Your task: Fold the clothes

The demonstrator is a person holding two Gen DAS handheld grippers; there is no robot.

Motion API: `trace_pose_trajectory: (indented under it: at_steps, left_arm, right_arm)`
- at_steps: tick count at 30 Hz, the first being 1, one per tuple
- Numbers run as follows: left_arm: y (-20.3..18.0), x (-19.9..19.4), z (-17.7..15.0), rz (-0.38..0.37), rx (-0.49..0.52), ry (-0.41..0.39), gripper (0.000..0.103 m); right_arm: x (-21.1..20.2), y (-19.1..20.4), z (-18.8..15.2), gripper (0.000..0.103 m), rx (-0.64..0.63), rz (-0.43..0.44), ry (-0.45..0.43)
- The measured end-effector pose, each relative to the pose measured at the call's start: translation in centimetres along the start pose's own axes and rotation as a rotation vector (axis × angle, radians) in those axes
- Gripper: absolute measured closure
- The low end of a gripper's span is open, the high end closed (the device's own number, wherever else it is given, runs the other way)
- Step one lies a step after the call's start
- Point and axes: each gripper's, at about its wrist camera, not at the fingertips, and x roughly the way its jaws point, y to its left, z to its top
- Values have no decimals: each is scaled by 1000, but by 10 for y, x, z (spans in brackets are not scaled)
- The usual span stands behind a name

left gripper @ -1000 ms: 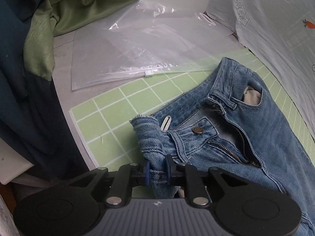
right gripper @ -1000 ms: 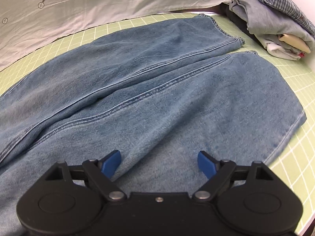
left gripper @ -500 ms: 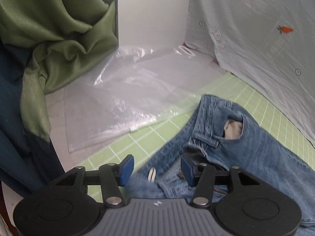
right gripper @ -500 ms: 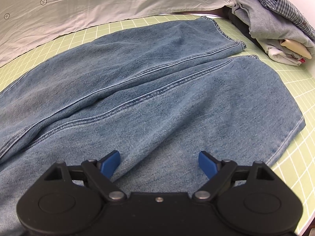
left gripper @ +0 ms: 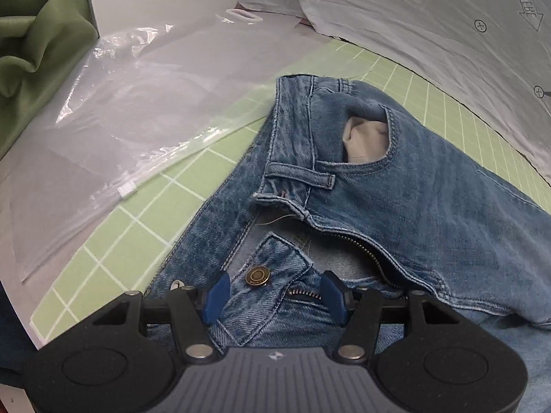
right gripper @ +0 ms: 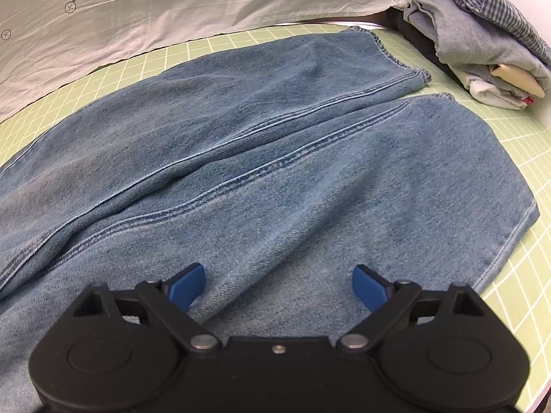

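Lying flat: one jeans (left gripper: 406, 186) (two legs)

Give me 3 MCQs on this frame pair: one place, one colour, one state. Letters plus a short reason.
1. Where does the clear plastic zip bag lie?
A. Beside the waistband of the blue denim jeans
B. On the legs
C. Inside a pocket

2. What colour is the gridded cutting mat?
A. Grey
B. Light green
C. Red

3. How is the jeans' fly?
A. Buttoned shut
B. Hidden
C. Unzipped, brass button undone

Answers: 1 A, bag lies beyond the waistband, partly on the mat. 2 B, green with white lines. 3 C, zipper teeth gape apart.
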Motion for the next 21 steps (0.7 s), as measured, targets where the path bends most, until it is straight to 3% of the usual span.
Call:
trace_pose_trajectory:
  at_steps: [4,6,8,13,18,21]
  left_arm:
    - [2,3,-1,-2,10,-20,48]
    - [-1,3,-2,9,50,-36,72]
    - [-1,1,-2,-5,58,-44,84]
    - [-11,-10,-2,84,81,-117,86]
    - [-8,-32,27,116,44,-250,86]
    - [-7,-21,43,154,56,-279,86]
  right_arm:
    - [0,1,1,8,2,-6,2]
    - [1,1,1,8,-2,-8,2]
    - [1,2,2,8,-8,-10,1]
    - [0,4,3,8,-28,-18,-3]
    - [-5,4,8,13,-62,-47,-15]
    - [-9,-1,14,13,-55,-40,-35]
